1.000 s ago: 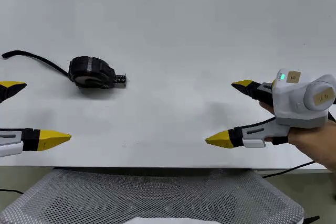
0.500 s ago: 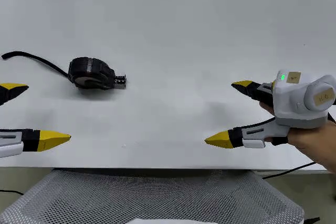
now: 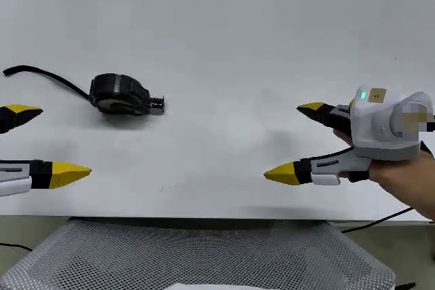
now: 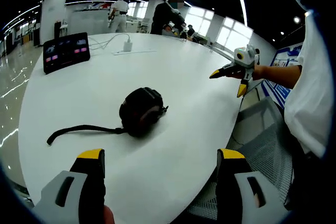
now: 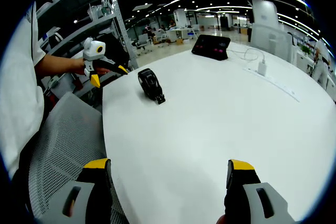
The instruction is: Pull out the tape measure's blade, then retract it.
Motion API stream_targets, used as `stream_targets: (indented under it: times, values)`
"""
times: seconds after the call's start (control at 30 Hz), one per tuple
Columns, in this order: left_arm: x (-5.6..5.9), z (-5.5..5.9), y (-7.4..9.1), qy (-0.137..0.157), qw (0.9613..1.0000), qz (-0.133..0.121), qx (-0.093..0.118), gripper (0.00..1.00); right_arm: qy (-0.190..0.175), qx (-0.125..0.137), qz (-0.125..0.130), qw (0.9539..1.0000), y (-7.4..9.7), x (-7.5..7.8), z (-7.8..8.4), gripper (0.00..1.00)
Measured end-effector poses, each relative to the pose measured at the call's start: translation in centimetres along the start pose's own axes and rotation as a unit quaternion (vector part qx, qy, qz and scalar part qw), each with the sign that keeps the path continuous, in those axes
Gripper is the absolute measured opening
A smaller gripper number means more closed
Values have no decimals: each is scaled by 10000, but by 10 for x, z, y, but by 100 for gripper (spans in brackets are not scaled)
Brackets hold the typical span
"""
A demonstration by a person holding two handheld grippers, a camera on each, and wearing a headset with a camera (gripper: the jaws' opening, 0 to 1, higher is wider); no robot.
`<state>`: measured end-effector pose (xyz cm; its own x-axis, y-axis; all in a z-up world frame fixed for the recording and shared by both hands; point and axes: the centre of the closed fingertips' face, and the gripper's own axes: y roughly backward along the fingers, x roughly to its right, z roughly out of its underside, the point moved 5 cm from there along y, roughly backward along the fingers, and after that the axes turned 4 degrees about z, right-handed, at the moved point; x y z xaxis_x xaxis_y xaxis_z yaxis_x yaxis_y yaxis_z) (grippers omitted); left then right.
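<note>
Black round-cased tape measure [image 3: 121, 94] lies untouched toward the white tabletop's [image 3: 224, 45] left edge, blade in. Yellow-tipped left gripper [image 3: 62, 138] and right gripper [image 3: 283, 142] hover by the near edge, jaws spread, empty. Next, likely: one steadies the case while the other pinches the blade's hook.

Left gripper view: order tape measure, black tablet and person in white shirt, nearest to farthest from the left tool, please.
1. tape measure, centre, just ahead.
2. black tablet, far left on table.
3. person in white shirt, beyond the table.
</note>
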<state>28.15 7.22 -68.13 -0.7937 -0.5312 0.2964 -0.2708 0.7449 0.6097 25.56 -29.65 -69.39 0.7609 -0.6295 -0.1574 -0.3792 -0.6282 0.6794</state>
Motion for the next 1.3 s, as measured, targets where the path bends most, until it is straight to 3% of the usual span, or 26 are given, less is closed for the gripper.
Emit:
stream_targets:
  times: [0.6,1.3]
  values:
    - [-13,-11,-15,-318,9991,135,-227,85,266,-43,-166,9995,-18,3,-13,91]
    - [-25,-21,-44,-902,9937,351,-563,84,666,-73,-401,9969,-49,3,-26,91]
